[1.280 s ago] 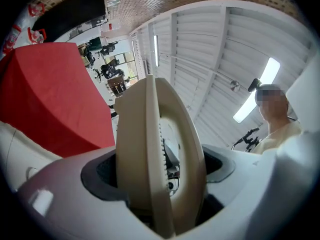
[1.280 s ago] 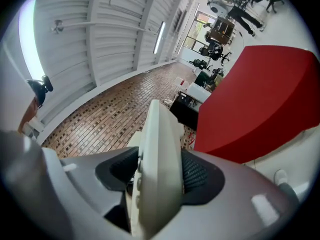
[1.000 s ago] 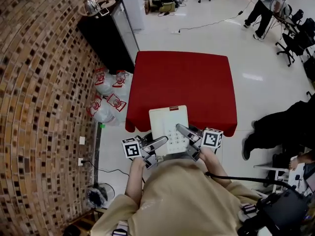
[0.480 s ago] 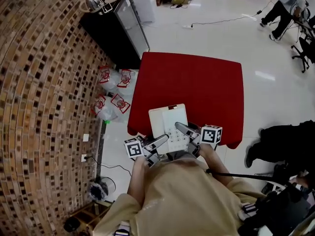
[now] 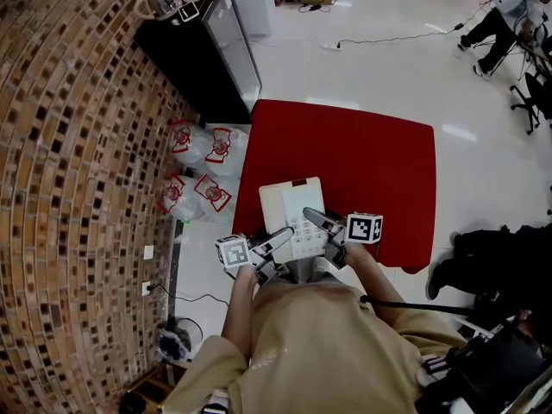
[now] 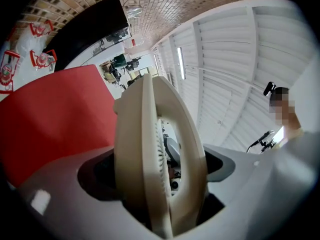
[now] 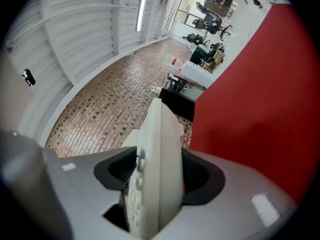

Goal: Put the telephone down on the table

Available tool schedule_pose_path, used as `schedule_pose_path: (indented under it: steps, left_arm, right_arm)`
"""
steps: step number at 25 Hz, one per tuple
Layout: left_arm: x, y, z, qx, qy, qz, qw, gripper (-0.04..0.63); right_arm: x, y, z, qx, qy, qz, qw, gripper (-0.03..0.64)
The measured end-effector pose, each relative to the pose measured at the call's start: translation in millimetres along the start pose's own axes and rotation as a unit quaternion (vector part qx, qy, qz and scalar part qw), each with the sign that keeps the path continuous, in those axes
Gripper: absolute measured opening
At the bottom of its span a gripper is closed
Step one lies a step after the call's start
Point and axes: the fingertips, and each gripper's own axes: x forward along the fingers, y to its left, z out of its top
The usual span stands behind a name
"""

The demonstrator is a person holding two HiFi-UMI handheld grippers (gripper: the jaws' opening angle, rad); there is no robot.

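Observation:
A white desk telephone [image 5: 291, 207] with a keypad hangs over the near left edge of the red table [image 5: 371, 158], carried between both grippers. My left gripper [image 5: 279, 241] grips its left side; the left gripper view shows the telephone [image 6: 150, 154] edge-on, filling the jaws. These jaws have just been opening a little, with the telephone still between them. My right gripper [image 5: 316, 225] holds the right side, and the right gripper view shows the telephone [image 7: 159, 169] wedged between its pads.
A black cabinet [image 5: 203, 50] with a kettle [image 5: 162, 5] stands at the table's far left by the brick wall. Bagged bottles [image 5: 197, 166] lie on the floor left of the table. A seated person's legs [image 5: 496, 257] are at the right.
Both grippers have carried the telephone forward, so more of it now lies over the red table's near edge. The grip on it looks the same.

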Motion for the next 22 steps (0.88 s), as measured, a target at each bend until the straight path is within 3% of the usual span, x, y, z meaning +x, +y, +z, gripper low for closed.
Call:
schedule_pose_path:
  steps: [3,7,11,14,17,22]
  left_arm:
    - [-5.3,41.1,35.5,-0.01,0.022,0.009,0.9997,0.442]
    - [-6.3,104.1,113.1,-0.015,0.042,0.015,0.9989,0.442]
    - [5.9,141.8,161.9,-0.01,0.094,0.012,0.9954,0.442]
    - [15.5,180.5,192.4,-0.02,0.1,-0.001,0.9948,0.44]
    - [30.7,220.0,219.5,-0.035,0.097,0.004,0.9946,0.44]
    - [58.4,290.2,252.7,-0.061,0.097,0.034,0.9929,0.438]
  right_arm:
    - [48.6,-24.9,21.9,-0.002,-0.005,-0.001,1.0,0.273]
    - [128.2,-18.4,78.7,-0.052,-0.003,0.028,0.998,0.276]
    - [164.0,-86.4,100.2,-0.004,-0.01,-0.057,0.998,0.281]
    - [197.6,-110.3,122.0,-0.013,-0.027,-0.041,0.999,0.282]
    - [215.6,-165.9,137.2,0.026,-0.022,-0.089,0.995,0.287]
    - [249.0,-234.4,171.8,0.019,-0.012,-0.127,0.992,0.304]
